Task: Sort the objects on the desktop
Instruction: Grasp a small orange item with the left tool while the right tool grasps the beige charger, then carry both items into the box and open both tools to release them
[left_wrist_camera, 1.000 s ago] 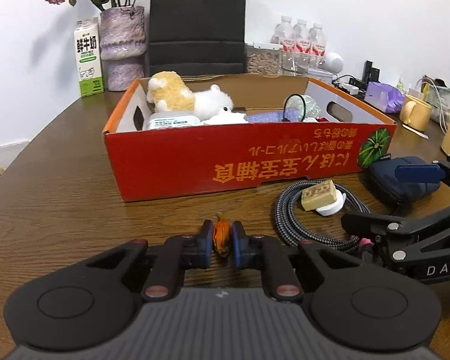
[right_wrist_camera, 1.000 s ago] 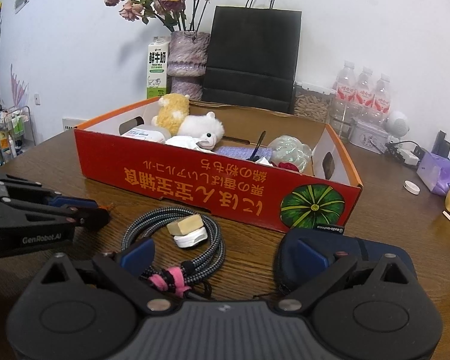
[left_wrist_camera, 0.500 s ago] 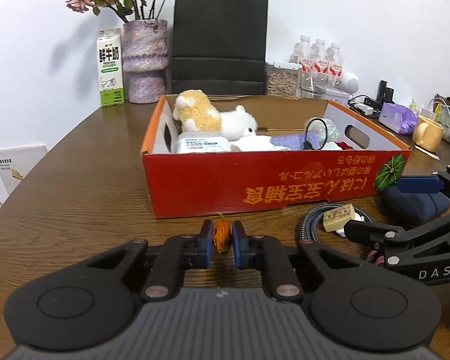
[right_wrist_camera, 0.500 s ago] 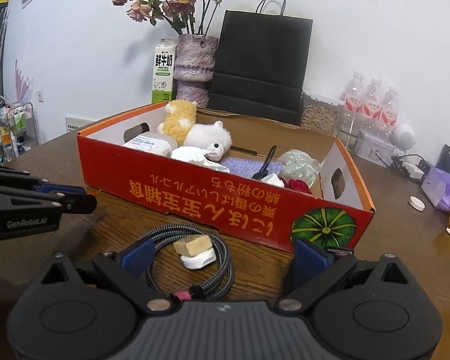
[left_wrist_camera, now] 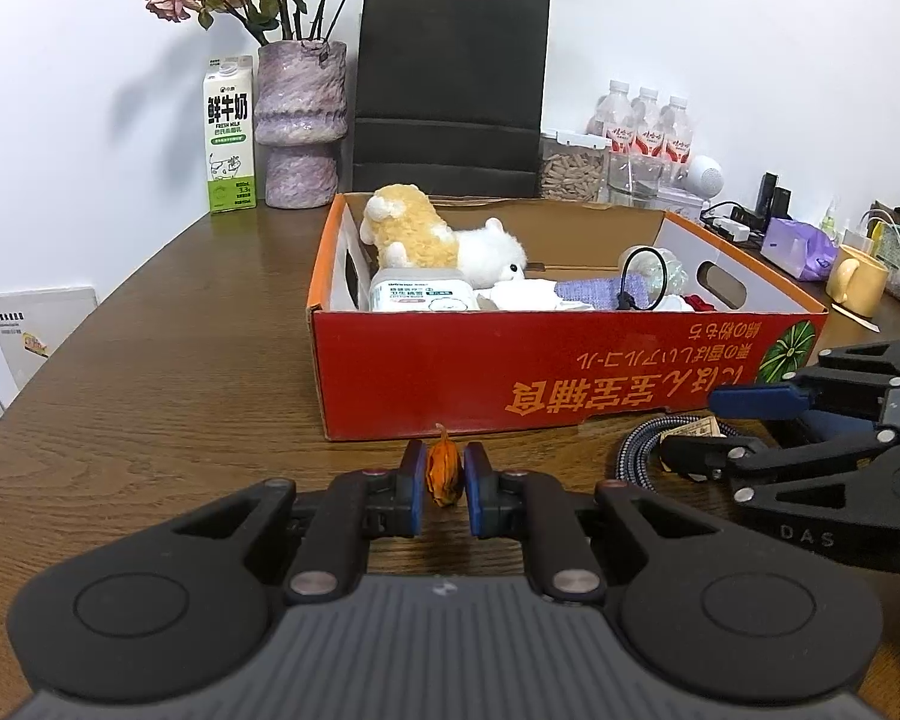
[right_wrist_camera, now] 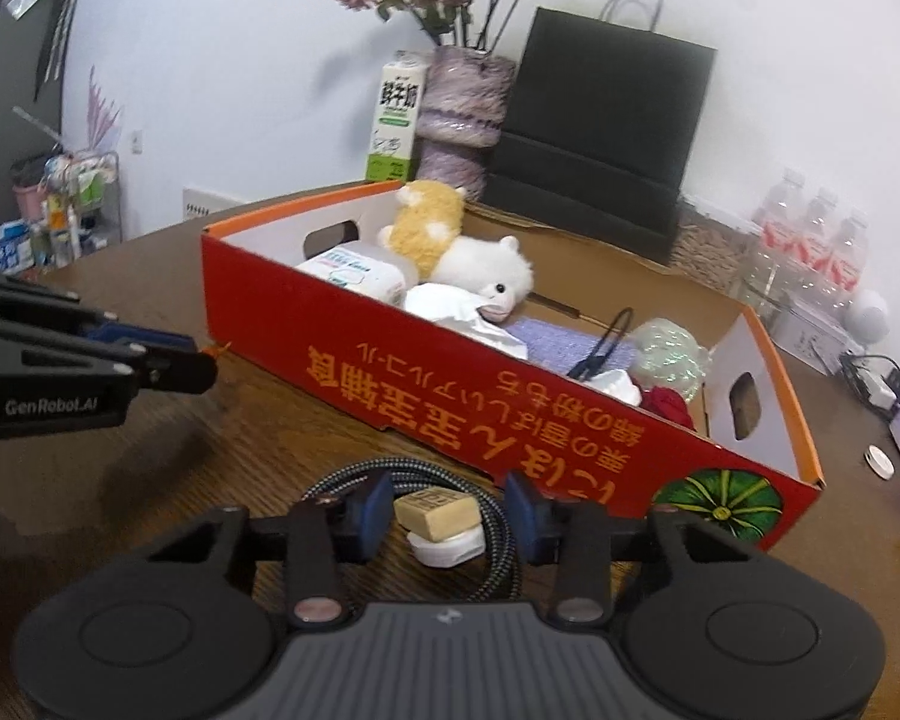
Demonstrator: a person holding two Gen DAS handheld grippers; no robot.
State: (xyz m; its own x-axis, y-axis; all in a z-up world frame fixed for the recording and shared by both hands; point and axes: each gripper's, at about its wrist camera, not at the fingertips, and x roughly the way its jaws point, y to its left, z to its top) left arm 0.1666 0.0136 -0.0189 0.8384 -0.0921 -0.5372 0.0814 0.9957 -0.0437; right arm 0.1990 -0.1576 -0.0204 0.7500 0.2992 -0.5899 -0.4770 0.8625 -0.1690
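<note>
Left wrist: left tongs (left_wrist_camera: 442, 489) pinch orange bud (left_wrist_camera: 443, 473).

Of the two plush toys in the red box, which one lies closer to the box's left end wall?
The yellow plush toy. It lies by the left end wall of the red box; the white plush toy is beside it, toward the middle.

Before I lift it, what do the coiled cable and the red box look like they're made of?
Coiled cable: braided fabric sleeve, matte, going by its black-and-white woven fleck. Red box: corrugated cardboard, glossy printed outside, plain white and brown inside, with cut handle holes; the fluting itself is too small to see.
</note>
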